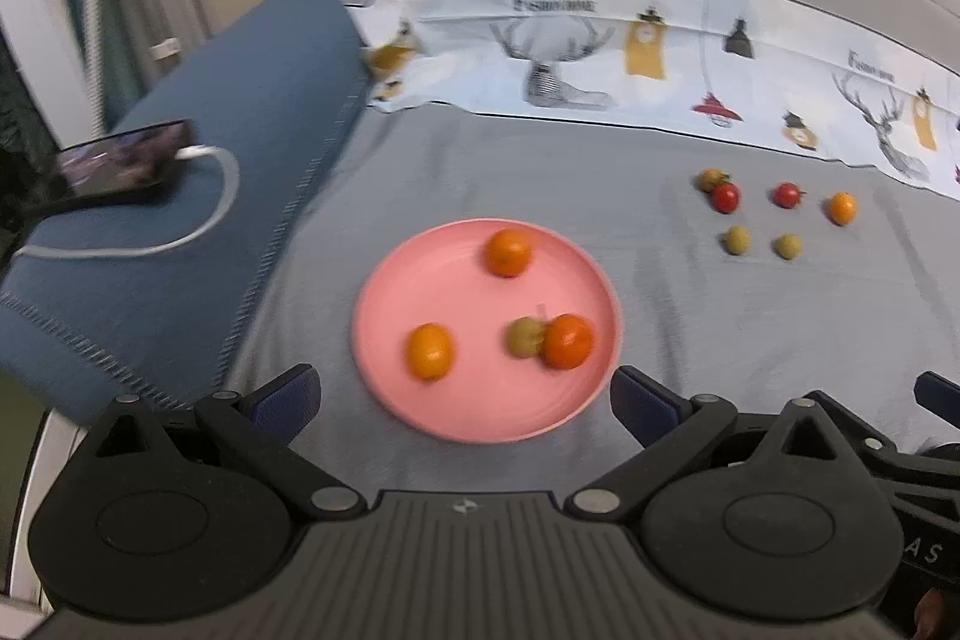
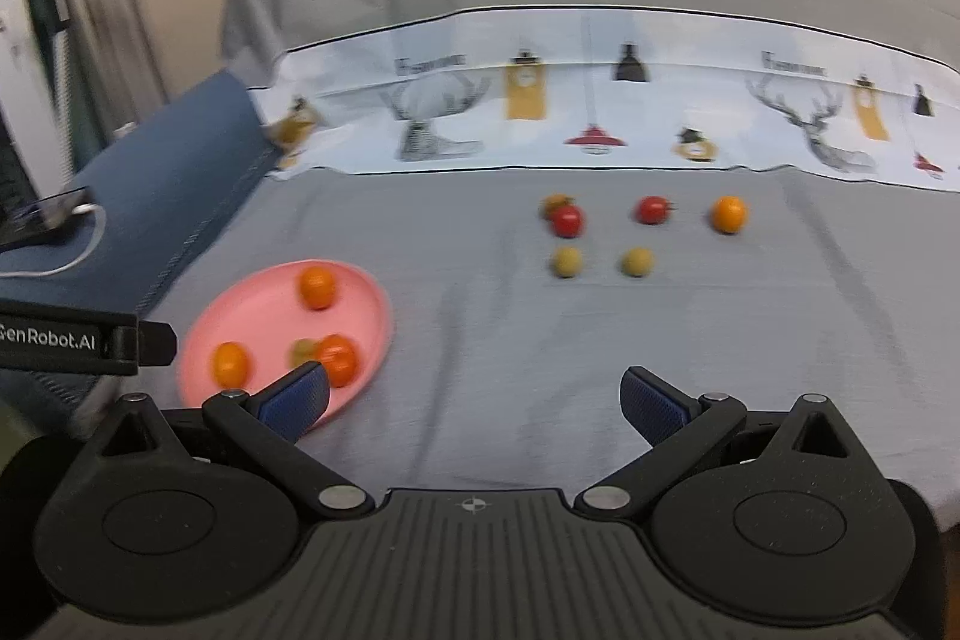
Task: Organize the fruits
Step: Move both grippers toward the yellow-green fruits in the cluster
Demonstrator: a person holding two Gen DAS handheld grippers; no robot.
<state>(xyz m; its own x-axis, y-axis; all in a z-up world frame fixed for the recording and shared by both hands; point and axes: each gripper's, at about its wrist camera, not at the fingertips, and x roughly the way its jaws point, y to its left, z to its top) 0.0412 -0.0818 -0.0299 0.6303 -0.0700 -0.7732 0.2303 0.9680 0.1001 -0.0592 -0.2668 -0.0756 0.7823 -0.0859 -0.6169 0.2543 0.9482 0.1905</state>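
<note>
A pink plate [image 1: 420,400] lies on the grey cloth and holds three orange fruits [image 1: 508,252] and one green fruit [image 1: 525,336]. My left gripper [image 1: 465,403] is open and empty, over the plate's near rim. The plate [image 2: 252,307] also shows at the left in the right wrist view. Further right, small fruits sit in rows on the cloth: red ones [image 2: 567,220], an orange one [image 2: 728,213] and green ones [image 2: 566,261]. My right gripper [image 2: 474,400] is open and empty, above bare cloth in front of those rows.
A blue cushion [image 1: 198,196] lies at the left with a phone [image 1: 123,163] and a white cable [image 1: 210,214] on it. A printed white cloth band [image 1: 600,58] runs across the back. The left gripper's body [image 2: 78,340] shows at the left edge of the right wrist view.
</note>
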